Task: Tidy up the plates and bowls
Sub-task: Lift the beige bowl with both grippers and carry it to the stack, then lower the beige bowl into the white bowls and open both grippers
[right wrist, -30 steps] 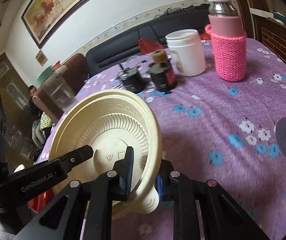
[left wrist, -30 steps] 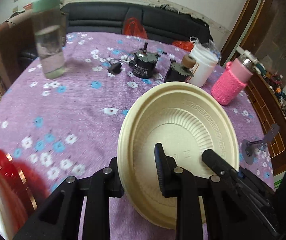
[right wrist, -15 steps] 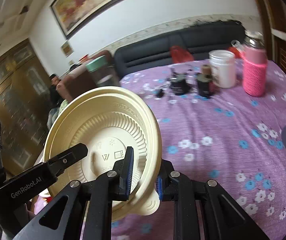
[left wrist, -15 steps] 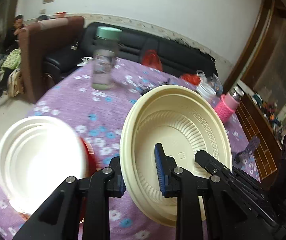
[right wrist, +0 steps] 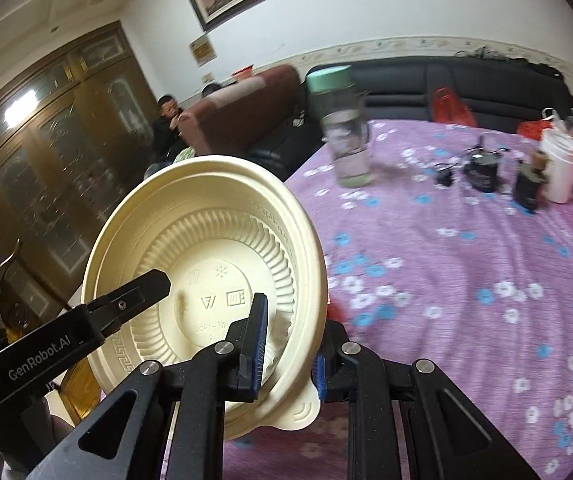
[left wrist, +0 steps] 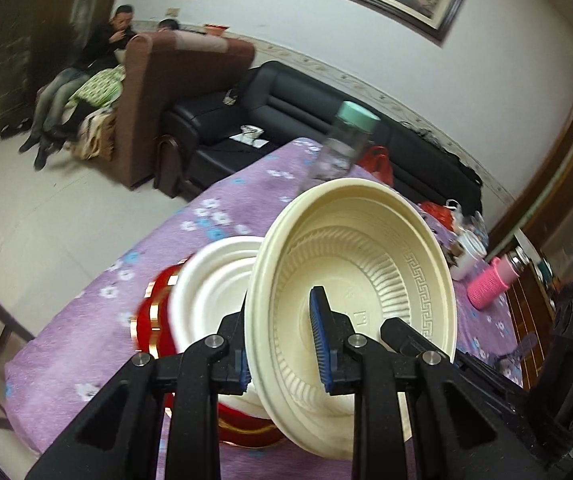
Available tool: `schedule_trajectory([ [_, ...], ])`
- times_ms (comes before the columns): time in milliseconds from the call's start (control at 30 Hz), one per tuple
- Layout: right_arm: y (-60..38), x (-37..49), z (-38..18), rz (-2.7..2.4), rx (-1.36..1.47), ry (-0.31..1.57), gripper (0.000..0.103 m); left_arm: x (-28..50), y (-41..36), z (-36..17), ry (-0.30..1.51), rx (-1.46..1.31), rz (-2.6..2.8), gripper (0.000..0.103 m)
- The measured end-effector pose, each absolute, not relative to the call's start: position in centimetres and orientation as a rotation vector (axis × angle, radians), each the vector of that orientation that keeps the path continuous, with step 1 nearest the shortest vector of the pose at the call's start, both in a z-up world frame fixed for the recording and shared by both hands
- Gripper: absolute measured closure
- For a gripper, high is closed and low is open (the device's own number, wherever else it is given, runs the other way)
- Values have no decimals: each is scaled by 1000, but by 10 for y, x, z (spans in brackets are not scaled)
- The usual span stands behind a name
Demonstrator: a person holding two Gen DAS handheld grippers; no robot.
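Observation:
Both grippers hold one cream plastic bowl (left wrist: 370, 264) tilted on edge above the purple flowered table. My left gripper (left wrist: 282, 356) is shut on its rim from one side, looking at the inside. My right gripper (right wrist: 286, 348) is shut on the rim near the tab, looking at the underside (right wrist: 206, 264). The other gripper's finger (right wrist: 126, 300) crosses the bowl's base. Below the bowl a white bowl (left wrist: 214, 280) sits stacked on a red and gold plate (left wrist: 154, 312) near the table's front left edge.
A clear bottle with a green lid (right wrist: 342, 132) stands mid-table. Dark ink jars (right wrist: 482, 168), a white tub (right wrist: 562, 168) and a pink knit-sleeved bottle (left wrist: 490, 284) stand at the far right. The table edge (left wrist: 98, 280) drops to the floor on the left.
Both grippers have carried the cream bowl up and leftward toward the white bowl and red plate, which now lie just below and behind it. The grips have not changed.

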State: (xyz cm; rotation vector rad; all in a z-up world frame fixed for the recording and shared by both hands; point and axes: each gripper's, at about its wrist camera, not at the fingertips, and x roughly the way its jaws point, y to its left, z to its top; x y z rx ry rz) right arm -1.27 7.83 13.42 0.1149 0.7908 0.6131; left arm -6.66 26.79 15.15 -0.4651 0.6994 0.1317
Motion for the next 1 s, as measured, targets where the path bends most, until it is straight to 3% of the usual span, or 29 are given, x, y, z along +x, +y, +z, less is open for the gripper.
schedule_trajectory([
  [333, 110, 8, 112, 619, 103, 888, 82, -56, 298, 117, 789, -526, 150, 79],
  [633, 117, 12, 109, 598, 85, 887, 82, -60, 307, 119, 756, -569, 132, 76],
  [700, 119, 13, 109, 593, 71, 880, 82, -66, 309, 122, 738, -582, 128, 72],
  [867, 124, 11, 109, 580, 30, 856, 82, -82, 313, 135, 687, -591, 161, 43],
  [1000, 130, 8, 109, 561, -13, 829, 80, -95, 319, 141, 652, -613, 181, 36],
])
